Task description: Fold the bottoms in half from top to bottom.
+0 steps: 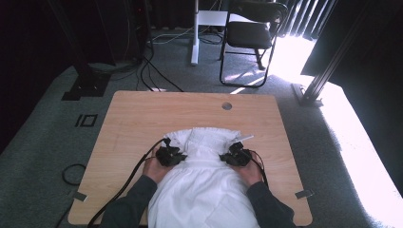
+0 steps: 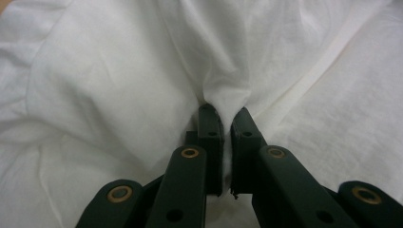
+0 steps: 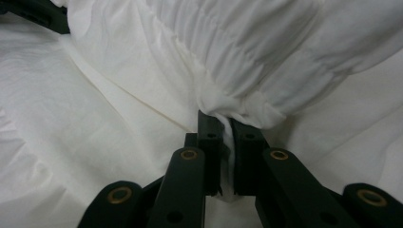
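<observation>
A white garment (image 1: 204, 180) with a gathered, ruffled upper part lies on the wooden table (image 1: 138, 118) and hangs over its near edge. My left gripper (image 1: 170, 155) sits at the garment's left side, and its jaws are shut on a pinch of the white cloth (image 2: 223, 95). My right gripper (image 1: 236, 155) sits at the right side, shut on a fold of the same garment (image 3: 228, 107) just below the gathered band (image 3: 266, 52). A hand holds each gripper from the near side.
A round cable hole (image 1: 227, 106) lies near the table's far edge. A black folding chair (image 1: 249, 35) and a white stand leg (image 1: 195, 33) are on the carpet beyond. Cables (image 1: 123, 185) trail from the grippers toward the near left.
</observation>
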Demonstrator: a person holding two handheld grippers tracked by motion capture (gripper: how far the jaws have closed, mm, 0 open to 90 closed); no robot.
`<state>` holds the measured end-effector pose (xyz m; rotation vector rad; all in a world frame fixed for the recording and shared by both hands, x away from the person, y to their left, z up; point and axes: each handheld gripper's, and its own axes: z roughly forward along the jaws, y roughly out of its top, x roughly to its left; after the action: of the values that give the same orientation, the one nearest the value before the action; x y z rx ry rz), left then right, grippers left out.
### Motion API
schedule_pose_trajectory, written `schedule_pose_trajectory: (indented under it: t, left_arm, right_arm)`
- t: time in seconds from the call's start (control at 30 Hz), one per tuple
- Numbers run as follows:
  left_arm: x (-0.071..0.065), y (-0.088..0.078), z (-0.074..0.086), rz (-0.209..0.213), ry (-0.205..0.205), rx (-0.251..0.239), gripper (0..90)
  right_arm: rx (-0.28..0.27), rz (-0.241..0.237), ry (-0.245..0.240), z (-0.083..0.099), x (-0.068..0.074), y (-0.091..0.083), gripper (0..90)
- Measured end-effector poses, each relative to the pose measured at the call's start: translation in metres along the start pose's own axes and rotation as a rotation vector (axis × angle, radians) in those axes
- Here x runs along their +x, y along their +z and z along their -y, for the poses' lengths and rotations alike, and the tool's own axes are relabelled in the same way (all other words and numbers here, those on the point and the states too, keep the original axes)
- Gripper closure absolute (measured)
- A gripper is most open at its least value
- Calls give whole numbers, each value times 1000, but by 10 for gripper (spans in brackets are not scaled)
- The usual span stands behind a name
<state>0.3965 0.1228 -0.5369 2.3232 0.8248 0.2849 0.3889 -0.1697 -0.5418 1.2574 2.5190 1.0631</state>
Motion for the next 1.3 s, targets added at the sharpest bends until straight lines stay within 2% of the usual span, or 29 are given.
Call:
schedule_pose_trajectory:
  t: [0.2,0.43,0.47,0.5,0.6,0.63,0.67,0.77,0.8,0.9,0.97,1.03,1.1,1.2,1.3]
  left_arm:
    - [26,11,-16,-37,3,7,874]
    - [45,24,-33,-91,-12,15,872]
    - [52,29,-42,-110,-27,25,872]
    - [56,31,-45,-117,-34,28,871]
    - [66,37,-55,-126,-78,43,870]
    - [66,37,-55,-126,-78,43,869]
    - [69,42,-64,-153,-76,65,869]
    - [71,46,-71,-172,-109,79,865]
    - [71,48,-74,-187,-104,93,865]
    - [70,47,-77,-189,-127,102,860]
    - [69,45,-77,-194,-119,97,860]
    - [67,39,-78,-196,-107,82,867]
    - [65,28,-81,-178,-108,35,876]
    - [62,4,-91,-146,-99,-55,882]
    - [54,-23,-101,-131,-63,-140,883]
  right_arm:
    - [-10,23,25,-22,-13,16,847]
    - [-18,51,54,-43,-29,28,846]
    - [-17,56,64,-47,-32,31,846]
    - [-16,69,81,-56,-39,35,846]
    - [-14,91,98,-66,-48,41,846]
    - [-14,91,98,-66,-48,41,846]
    - [-14,97,107,-70,-51,43,846]
    - [-17,135,139,-79,-57,48,846]
    - [-19,138,140,-80,-59,49,846]
    - [-2,142,152,-84,-60,50,846]
    - [3,148,140,-85,-59,48,849]
    - [-12,153,128,-87,-58,44,853]
    - [-41,161,105,-89,-57,35,857]
    - [-118,169,90,-95,-58,14,861]
    - [-194,171,75,-102,-58,-12,862]
